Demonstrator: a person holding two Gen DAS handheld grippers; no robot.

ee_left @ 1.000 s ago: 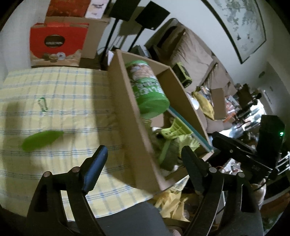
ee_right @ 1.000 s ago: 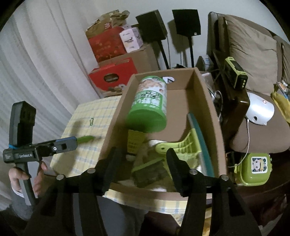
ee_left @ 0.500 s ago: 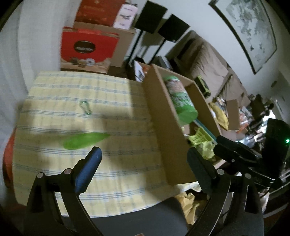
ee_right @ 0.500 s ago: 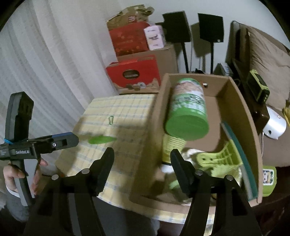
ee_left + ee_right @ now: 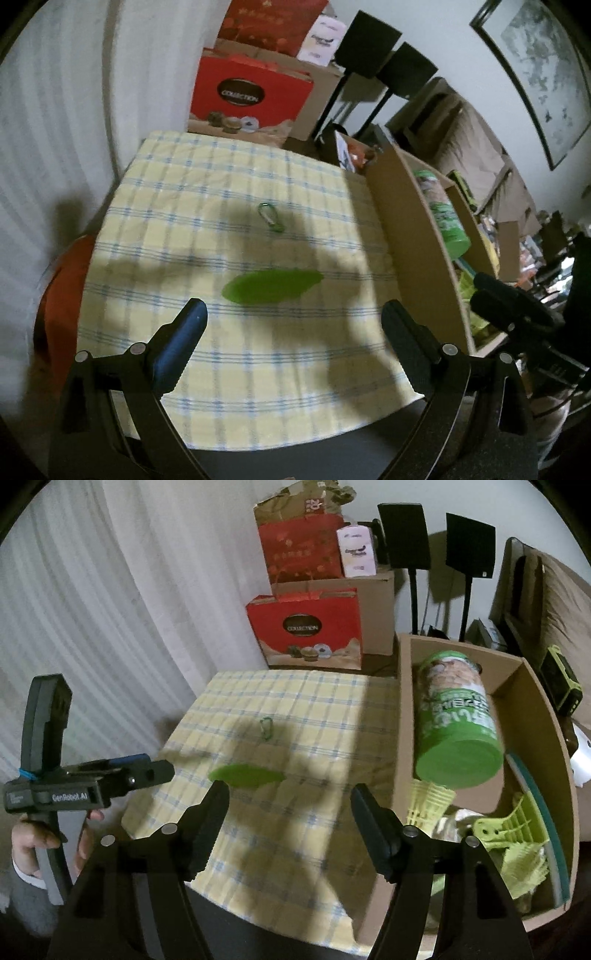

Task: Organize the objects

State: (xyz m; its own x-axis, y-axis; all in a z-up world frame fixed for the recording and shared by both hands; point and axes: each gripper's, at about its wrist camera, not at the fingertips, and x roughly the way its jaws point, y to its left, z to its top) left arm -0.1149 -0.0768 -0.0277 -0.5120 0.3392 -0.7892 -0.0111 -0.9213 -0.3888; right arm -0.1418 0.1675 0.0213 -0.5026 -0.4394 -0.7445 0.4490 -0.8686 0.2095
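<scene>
**Green leaf-shaped piece and clip lie loose beside the cardboard box**

Green leaf-shaped piece [image 5: 271, 291] lies flat on the yellow checked cloth [image 5: 207, 192] that covers the table, to the left of the cardboard box [image 5: 417, 251] and well apart from its wall. A small green carabiner clip [image 5: 270, 218] lies on the same cloth, farther from the cameras than the leaf-shaped piece and also left of the box.

The box stands at the cloth's right edge. Inside it a green-lidded canister [image 5: 458, 731] lies tilted with its lid toward the camera, and below it sit a yellow shuttlecock [image 5: 428, 801], a lime-green plastic clip [image 5: 509, 827] and a teal flat piece [image 5: 543, 827] leaning along the box's right wall.

The left gripper [image 5: 293, 317] hangs over the cloth left of the box, its fingers [image 5: 184, 339] spread wide with nothing between them; the leaf-shaped piece shows just beyond the gap. The right gripper [image 5: 290, 801] is also over the cloth, close to the box's left wall, with its jaws opening and no object between its fingers [image 5: 373, 827]. In the right wrist view a hand [image 5: 29, 843] grips the handle of the left gripper at the far left, away from the box.

Behind the table, beyond the box's far end, stand a red gift bag [image 5: 304, 627], brown cartons and two black speakers [image 5: 404, 535] on stands.
</scene>
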